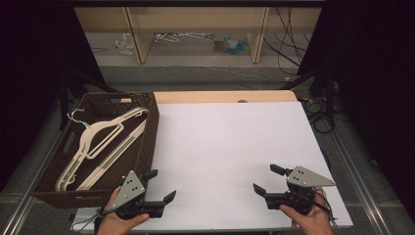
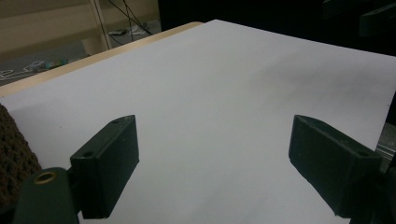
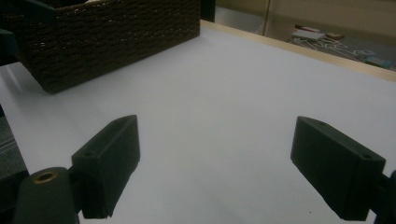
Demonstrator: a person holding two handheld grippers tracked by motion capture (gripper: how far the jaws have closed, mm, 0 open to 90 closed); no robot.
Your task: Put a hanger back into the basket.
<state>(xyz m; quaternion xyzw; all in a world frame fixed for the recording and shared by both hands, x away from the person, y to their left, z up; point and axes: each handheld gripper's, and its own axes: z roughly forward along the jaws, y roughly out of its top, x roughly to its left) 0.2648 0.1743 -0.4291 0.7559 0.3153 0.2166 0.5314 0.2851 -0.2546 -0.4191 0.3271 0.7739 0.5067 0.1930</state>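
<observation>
High view: fixed overhead on the person's side, looking forward and down across the white table (image 1: 230, 147), with the floor and shelving beyond. Left gripper view: low and close over the tabletop, facing the far wooden edge, with a sliver of the wicker basket (image 2: 14, 154) at its left. Right gripper view: equally low, facing across toward the basket. All three share the white surface and the basket.

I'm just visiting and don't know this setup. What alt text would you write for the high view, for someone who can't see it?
Two hands hold a black two-fingered left gripper and right gripper, both open and holding nothing, over the near edge of a white-topped table. At the table's left side, a dark brown woven basket contains cream plastic clothes hangers.
</observation>
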